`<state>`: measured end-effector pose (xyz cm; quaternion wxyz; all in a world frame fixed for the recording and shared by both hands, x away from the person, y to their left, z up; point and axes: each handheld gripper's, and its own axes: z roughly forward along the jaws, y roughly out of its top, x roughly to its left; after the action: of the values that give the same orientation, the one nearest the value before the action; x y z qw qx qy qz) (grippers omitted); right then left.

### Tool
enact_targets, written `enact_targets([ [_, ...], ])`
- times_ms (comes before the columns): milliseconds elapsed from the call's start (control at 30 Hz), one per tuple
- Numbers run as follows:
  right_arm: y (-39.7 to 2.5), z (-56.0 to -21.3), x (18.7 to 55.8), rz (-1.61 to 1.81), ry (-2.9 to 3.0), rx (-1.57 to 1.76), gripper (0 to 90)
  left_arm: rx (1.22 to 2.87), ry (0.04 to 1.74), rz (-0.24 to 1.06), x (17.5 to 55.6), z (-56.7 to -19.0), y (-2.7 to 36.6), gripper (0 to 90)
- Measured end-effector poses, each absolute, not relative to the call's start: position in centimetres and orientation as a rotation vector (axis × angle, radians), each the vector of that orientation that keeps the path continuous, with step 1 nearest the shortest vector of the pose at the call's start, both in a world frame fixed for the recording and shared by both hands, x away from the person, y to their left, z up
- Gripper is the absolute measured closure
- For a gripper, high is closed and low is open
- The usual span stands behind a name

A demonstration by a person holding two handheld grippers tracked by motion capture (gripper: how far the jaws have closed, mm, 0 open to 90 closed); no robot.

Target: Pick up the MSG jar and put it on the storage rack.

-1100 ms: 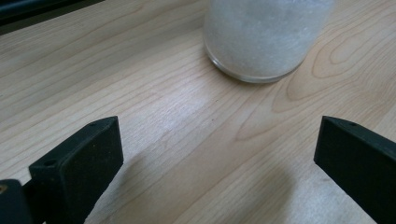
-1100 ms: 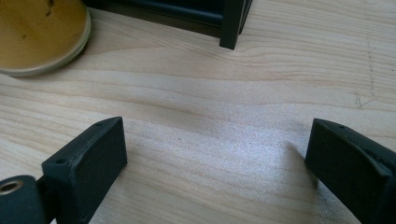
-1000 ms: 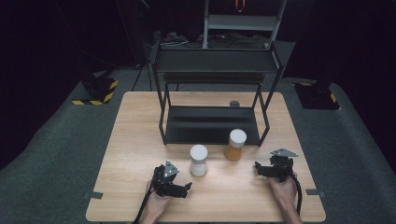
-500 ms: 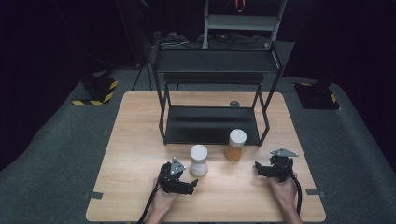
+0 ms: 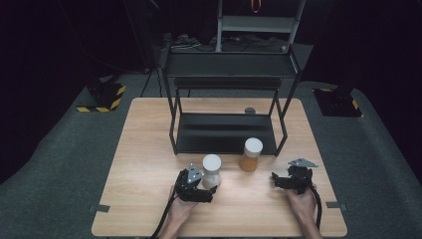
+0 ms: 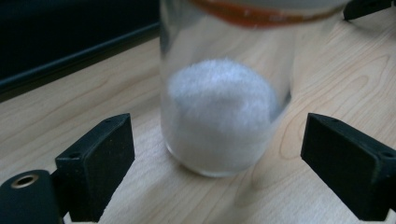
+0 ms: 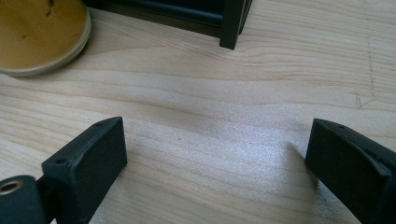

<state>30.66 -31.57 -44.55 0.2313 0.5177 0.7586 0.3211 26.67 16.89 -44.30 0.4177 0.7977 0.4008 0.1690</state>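
A clear jar of white powder [image 5: 211, 171] [image 6: 224, 102] with a white lid stands upright on the wooden table. My left gripper [image 5: 205, 191] [image 6: 219, 168] is open just in front of it, its black jaws standing wide on either side of the jar's base without touching it. An amber jar [image 5: 251, 154] [image 7: 39, 35] with a white lid stands to the right, by the rack's front. My right gripper [image 5: 276, 180] [image 7: 215, 163] is open over bare wood to the right of the amber jar, with nothing between its jaws.
A black two-level metal rack [image 5: 226, 99] stands on the far half of the table [image 5: 144, 149]; one of its legs [image 7: 232, 23] is close ahead of my right gripper. A small dark round object [image 5: 250, 110] lies behind the rack.
My left gripper has moved right and forward, up to the white-powder jar, which now sits between its open jaws. The right gripper has stayed where it was.
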Motion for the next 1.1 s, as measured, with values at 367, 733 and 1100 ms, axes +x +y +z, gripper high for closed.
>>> enact_targets([
  [367, -31.6, -44.6, 30.7, 0.883, 2.085, 1.423, 4.6, 1.983, 0.993, 0.454, 27.1, -44.2, 15.8, 14.7],
  [733, -31.6, -44.6, 30.7, 0.883, 2.085, 1.423, 4.6, 1.961, 0.979, 0.478, 27.5, -44.3, 15.2, 21.2],
  [1100, -31.6, -44.6, 30.7, 0.883, 2.086, 1.423, 4.6, 1.943, 0.984, 0.486, 27.5, -44.4, 15.2, 27.8],
])
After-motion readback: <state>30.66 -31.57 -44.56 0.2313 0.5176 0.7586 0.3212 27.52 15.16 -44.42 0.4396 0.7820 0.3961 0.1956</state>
